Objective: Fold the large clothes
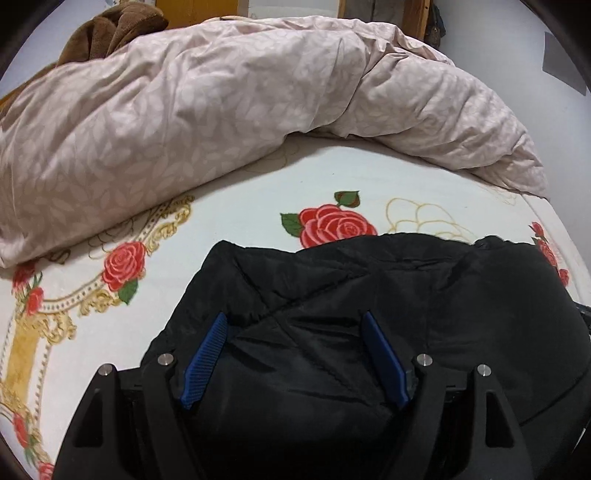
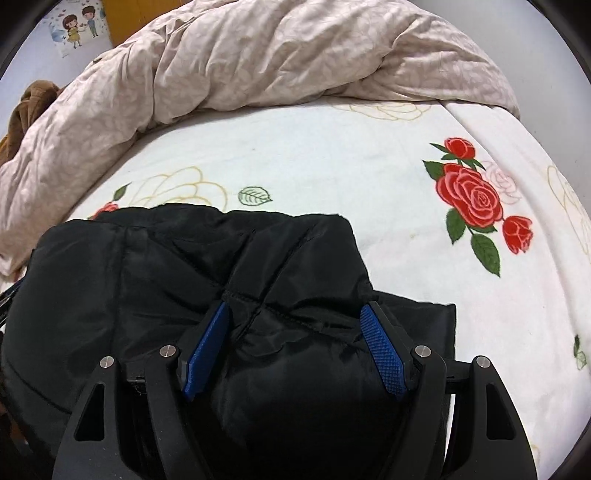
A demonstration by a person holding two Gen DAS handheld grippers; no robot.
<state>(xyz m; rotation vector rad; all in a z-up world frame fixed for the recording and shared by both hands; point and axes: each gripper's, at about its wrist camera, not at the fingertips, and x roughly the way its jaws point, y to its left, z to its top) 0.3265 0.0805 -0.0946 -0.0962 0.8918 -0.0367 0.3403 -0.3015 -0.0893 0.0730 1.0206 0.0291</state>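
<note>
A white bedsheet (image 1: 258, 184) printed with red roses covers the bed. Over it, the left gripper (image 1: 295, 319) has its blue fingers (image 1: 207, 354) spread wide, with the black jacket (image 1: 369, 288) bunched between and beneath them. The right gripper (image 2: 295, 310) is spread likewise, its pads (image 2: 384, 350) flanking a stitched fold of the same jacket. Beyond the jacket's far edge lies a crumpled pinkish duvet (image 1: 184, 103), and behind that a brown garment (image 1: 110, 29).

black jacket (image 1: 369, 295): slightly glossy quilted cloth | bedsheet (image 2: 332, 155): matt fleece | duvet (image 1: 184, 110): crumpled cotton
</note>
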